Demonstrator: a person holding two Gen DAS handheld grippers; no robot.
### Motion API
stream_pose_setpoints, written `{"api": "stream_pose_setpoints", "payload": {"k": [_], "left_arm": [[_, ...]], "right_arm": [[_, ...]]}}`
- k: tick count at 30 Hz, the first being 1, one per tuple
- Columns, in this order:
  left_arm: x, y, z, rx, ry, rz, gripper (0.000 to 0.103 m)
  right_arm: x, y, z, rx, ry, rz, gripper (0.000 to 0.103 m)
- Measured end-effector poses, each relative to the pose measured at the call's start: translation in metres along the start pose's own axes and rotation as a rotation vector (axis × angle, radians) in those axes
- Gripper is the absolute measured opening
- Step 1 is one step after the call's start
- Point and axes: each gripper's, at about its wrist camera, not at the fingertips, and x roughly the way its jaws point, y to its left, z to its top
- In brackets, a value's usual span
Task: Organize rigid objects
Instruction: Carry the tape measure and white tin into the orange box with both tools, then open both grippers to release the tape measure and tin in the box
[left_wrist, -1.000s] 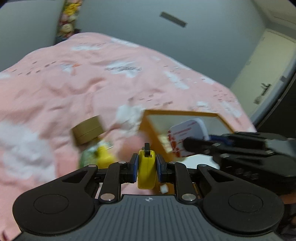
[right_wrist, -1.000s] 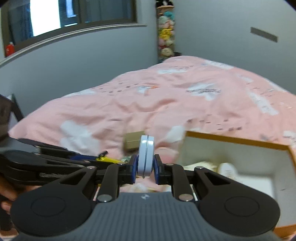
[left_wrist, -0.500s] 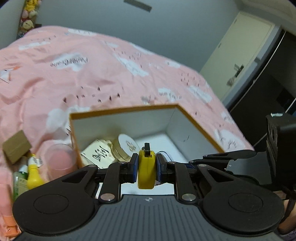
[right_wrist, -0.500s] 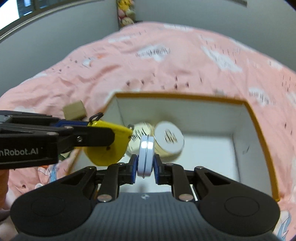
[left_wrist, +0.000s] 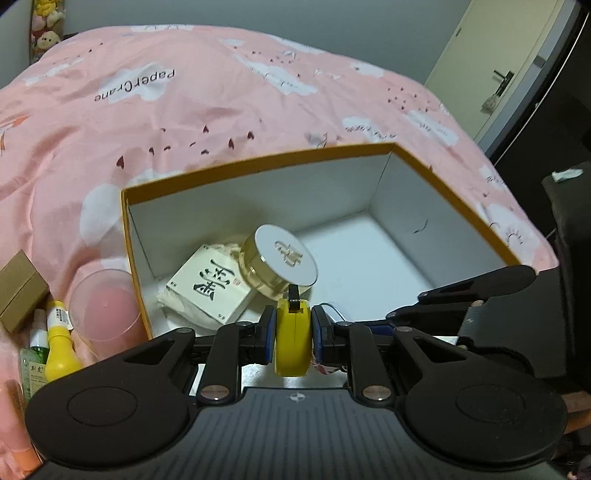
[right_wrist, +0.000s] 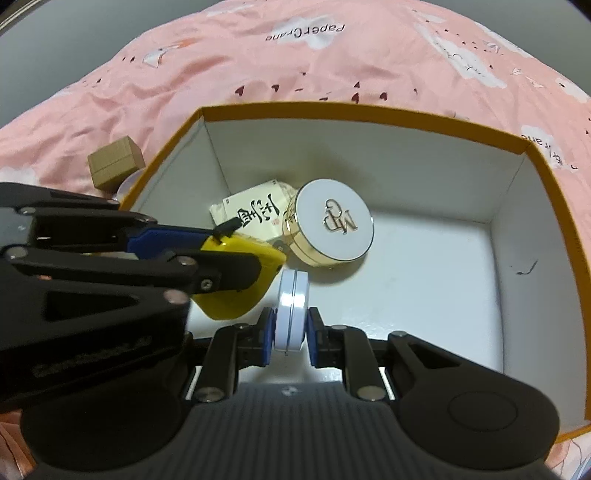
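Observation:
My left gripper (left_wrist: 293, 334) is shut on a yellow tape measure (left_wrist: 293, 336), held on edge over the near left part of an open orange-rimmed box (left_wrist: 258, 162). It also shows in the right wrist view (right_wrist: 236, 280). My right gripper (right_wrist: 291, 325) is shut on a pale blue round tin (right_wrist: 292, 310), held on edge over the box's near side, just right of the tape measure. Inside the box lie a gold jar with a white lid (left_wrist: 282, 264) and a cream packet with black characters (left_wrist: 208, 288).
The box (right_wrist: 369, 114) sits on a pink bedspread (left_wrist: 184, 92). Left of it lie a clear pink cup (left_wrist: 103, 306), a brown cardboard box (left_wrist: 18, 290), a yellow bottle (left_wrist: 59, 347) and a green bottle (left_wrist: 33, 354). A door (left_wrist: 495, 62) stands at the right.
Both grippers have moved forward and down over the box with their objects still held. The box interior now fills both views.

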Motion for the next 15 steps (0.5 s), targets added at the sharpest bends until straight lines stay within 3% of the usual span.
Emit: {"api": "stream_pose_setpoints", "payload": {"k": [11, 15], "left_arm": [[0.0057, 0.0007, 0.0008, 0.027, 0.028, 0.032, 0.022], [0.0048, 0.0011, 0.0005, 0.019, 0.027, 0.031, 0.026]], "right_arm": [[0.0048, -0.0003, 0.0007, -0.002, 0.021, -0.019, 0.016], [0.0042, 0.0005, 0.0011, -0.003, 0.018, -0.019, 0.016]]}}
